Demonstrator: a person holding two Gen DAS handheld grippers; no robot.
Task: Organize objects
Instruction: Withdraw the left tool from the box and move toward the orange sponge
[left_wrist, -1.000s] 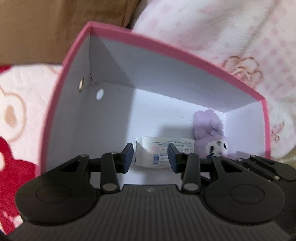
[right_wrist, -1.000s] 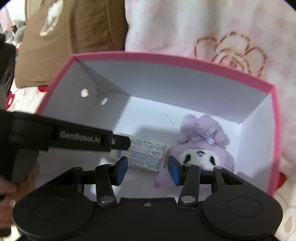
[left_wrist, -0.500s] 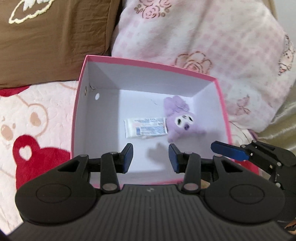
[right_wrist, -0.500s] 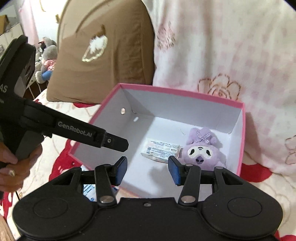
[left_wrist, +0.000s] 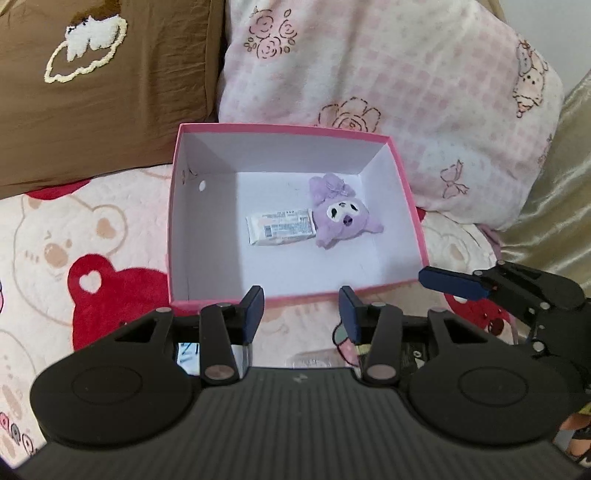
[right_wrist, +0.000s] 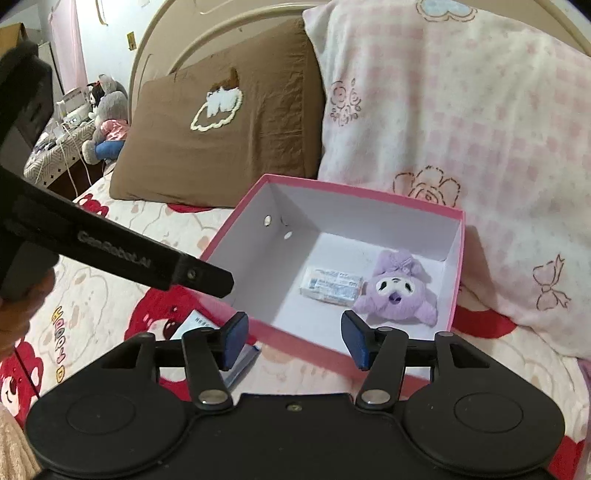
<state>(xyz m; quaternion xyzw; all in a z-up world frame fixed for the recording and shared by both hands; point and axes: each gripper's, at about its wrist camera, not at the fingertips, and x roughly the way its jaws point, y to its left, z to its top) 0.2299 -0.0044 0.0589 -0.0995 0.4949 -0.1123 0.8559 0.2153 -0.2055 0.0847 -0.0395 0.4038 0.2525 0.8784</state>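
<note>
A pink box with a white inside (left_wrist: 406, 192) (right_wrist: 221, 240) stands on the bed. In it lie a purple plush toy (left_wrist: 343, 218) (right_wrist: 393, 291) and a white packet (left_wrist: 280, 230) (right_wrist: 332, 286), side by side. My left gripper (left_wrist: 301, 310) is open and empty, above the bed just before the box's near rim. My right gripper (right_wrist: 291, 338) is open and empty, near the box's front corner. The right gripper also shows at the right of the left wrist view (left_wrist: 458, 284). The left gripper's body crosses the right wrist view (right_wrist: 147, 258).
A brown pillow (left_wrist: 92, 85) (right_wrist: 221, 122) and a pink checked pillow (left_wrist: 388, 81) (right_wrist: 461, 110) lean behind the box. A white-and-blue booklet or packet (right_wrist: 207, 332) lies on the bear-print blanket (left_wrist: 74, 258) under the grippers. A bedside table with soft toys (right_wrist: 99, 118) stands far left.
Both grippers have pulled back up and out of the box, away from it. The packet and plush stay inside. Both stay open.
</note>
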